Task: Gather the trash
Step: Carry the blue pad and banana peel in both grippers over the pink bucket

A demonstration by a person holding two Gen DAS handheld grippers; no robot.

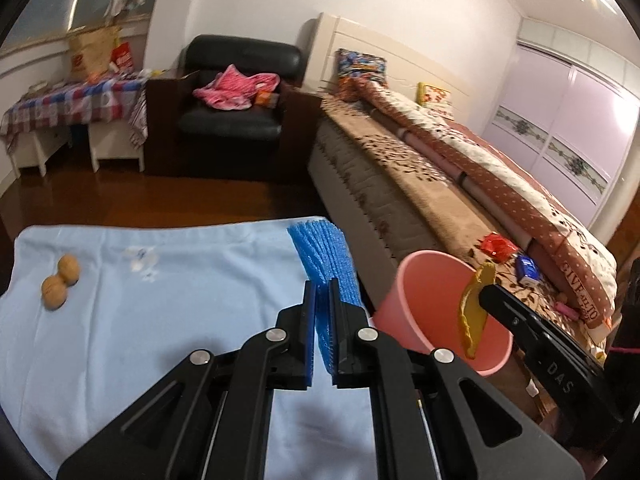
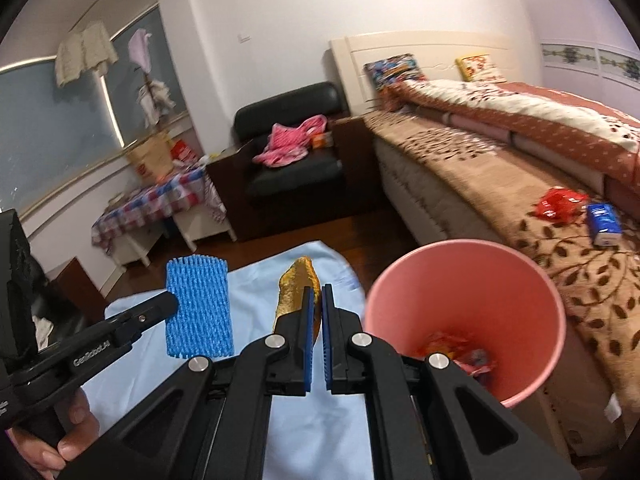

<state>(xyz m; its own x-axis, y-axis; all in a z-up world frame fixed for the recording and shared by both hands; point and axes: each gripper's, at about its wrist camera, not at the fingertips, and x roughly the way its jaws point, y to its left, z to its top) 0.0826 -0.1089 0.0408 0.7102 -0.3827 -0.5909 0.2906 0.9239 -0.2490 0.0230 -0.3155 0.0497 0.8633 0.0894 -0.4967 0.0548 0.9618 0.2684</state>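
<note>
My left gripper (image 1: 322, 285) is shut on a blue foam net sleeve (image 1: 325, 264), held above the pale blue cloth (image 1: 160, 300). The same sleeve (image 2: 199, 306) shows at the left of the right wrist view, in the left gripper (image 2: 172, 300). My right gripper (image 2: 316, 292) is shut on a yellow-brown peel (image 2: 296, 292). That peel (image 1: 474, 308) hangs at the rim of the pink bin (image 1: 424, 308), held by the right gripper (image 1: 484, 294). The pink bin (image 2: 472, 280) holds some wrappers (image 2: 456, 350) at its bottom.
Two walnuts (image 1: 60, 282) lie on the cloth's left part. A red wrapper (image 2: 558, 204) and a blue packet (image 2: 604, 224) rest on the bed (image 2: 480, 184). A black armchair (image 1: 236, 108) and a checkered side table (image 1: 72, 104) stand behind on the wooden floor.
</note>
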